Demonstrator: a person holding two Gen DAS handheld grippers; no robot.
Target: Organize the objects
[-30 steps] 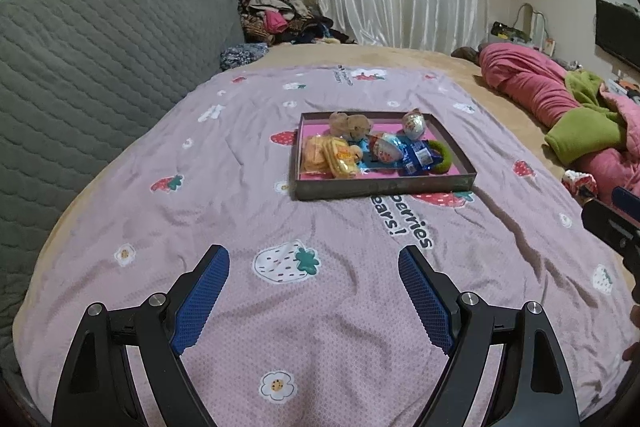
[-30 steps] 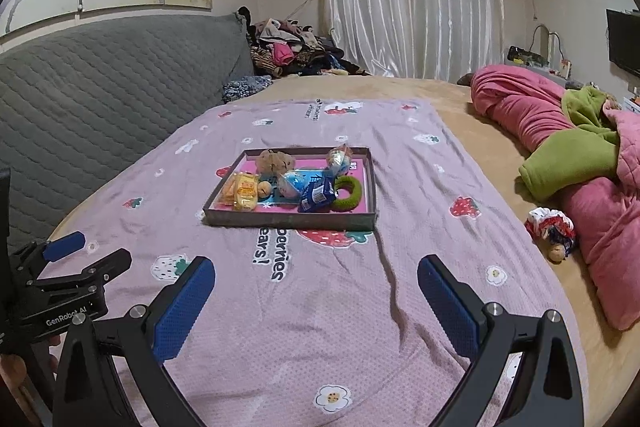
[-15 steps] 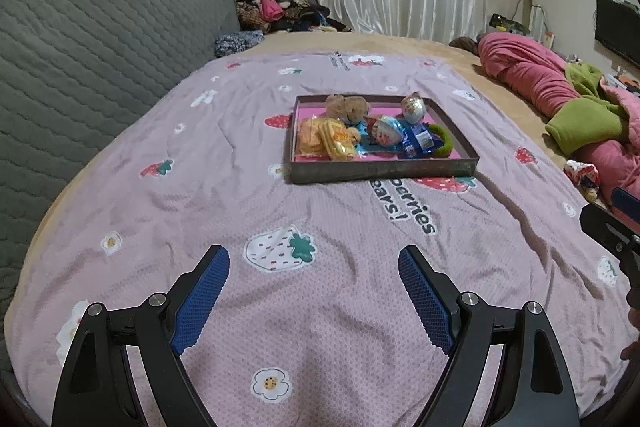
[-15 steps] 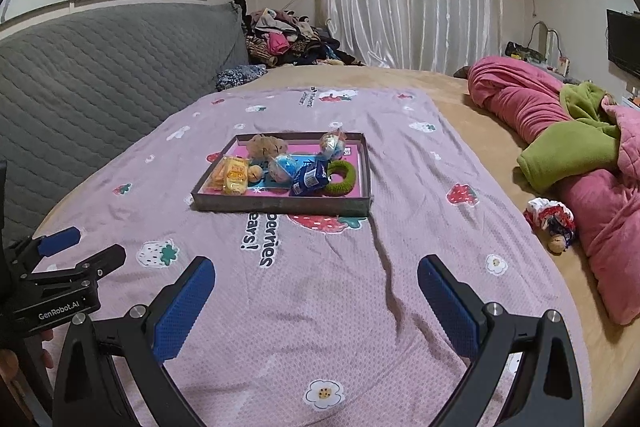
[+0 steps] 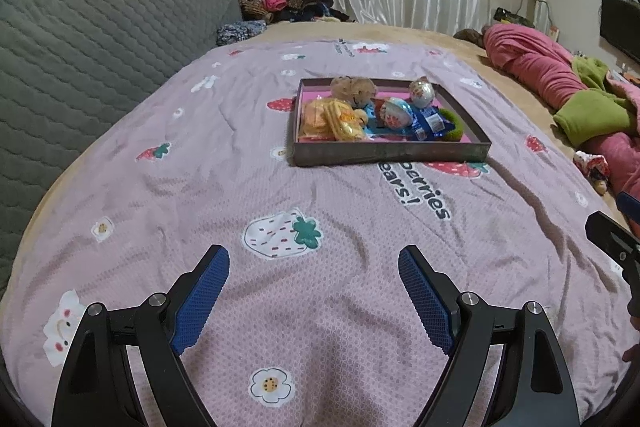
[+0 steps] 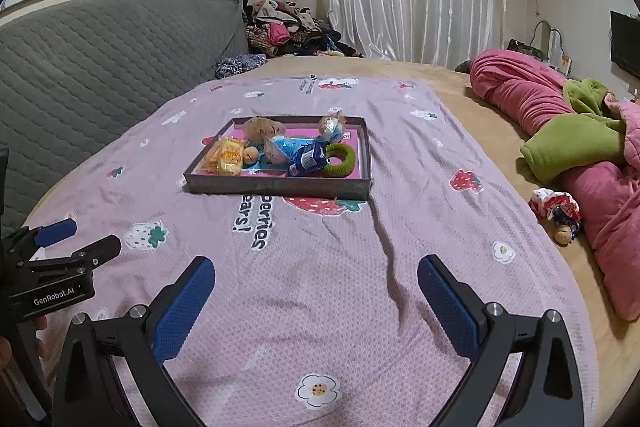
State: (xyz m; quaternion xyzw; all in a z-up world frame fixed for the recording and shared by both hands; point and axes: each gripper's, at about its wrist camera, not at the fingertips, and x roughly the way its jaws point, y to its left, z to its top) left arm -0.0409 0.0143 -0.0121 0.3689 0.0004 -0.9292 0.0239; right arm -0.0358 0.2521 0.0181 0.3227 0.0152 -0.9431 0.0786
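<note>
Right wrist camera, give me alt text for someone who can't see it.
A shallow tray of small toys and snack packets sits on a pink strawberry-print blanket on a bed. The open, empty right gripper frames the foreground; the left gripper shows at the left edge.

Both the left gripper (image 5: 314,291) and right gripper (image 6: 316,301) are black, with blue dimpled jaws, silver screws and white "GenRobot.AI" lettering.

One tray (image 6: 280,187), two capsule eggs (image 6: 280,149), one green ring (image 6: 340,159), one plush bear (image 6: 262,127).
</note>
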